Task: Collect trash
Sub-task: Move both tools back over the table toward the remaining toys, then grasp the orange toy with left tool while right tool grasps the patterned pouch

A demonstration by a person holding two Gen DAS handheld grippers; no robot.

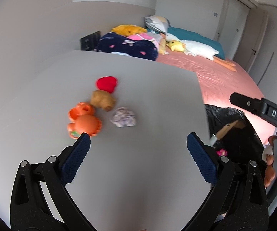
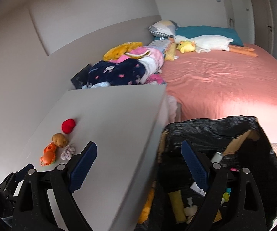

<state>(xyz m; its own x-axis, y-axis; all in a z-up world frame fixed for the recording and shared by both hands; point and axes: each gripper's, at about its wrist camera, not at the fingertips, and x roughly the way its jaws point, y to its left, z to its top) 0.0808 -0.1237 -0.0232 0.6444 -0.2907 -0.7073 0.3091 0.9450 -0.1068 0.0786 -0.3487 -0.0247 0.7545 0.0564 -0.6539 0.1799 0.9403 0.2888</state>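
Note:
A crumpled pale wrapper [image 1: 124, 117] [image 2: 67, 152] lies on the grey table top [image 1: 148, 100] [image 2: 115, 115], beside an orange toy [image 1: 83, 122] [image 2: 49, 154], a brown plush [image 1: 102, 100] [image 2: 60, 140] and a red heart plush [image 1: 107, 84] [image 2: 68, 125]. My left gripper [image 1: 138, 144] hovers open over the table just short of them, nothing between its blue pads [image 1: 76, 159]. My right gripper [image 2: 138, 157] is open too, straddling the table's right edge. A black-lined bin [image 2: 254, 154] [image 1: 232, 127] holding assorted trash stands right of the table.
A bed with a pink sheet [image 2: 225, 84] [image 1: 221, 80] stretches behind the bin, piled with clothes [image 2: 123, 71] and plush toys [image 2: 186, 46]. A wall [image 1: 23, 48] runs along the table's left side. A hand [image 1: 271, 165] grips the right tool at the left view's edge.

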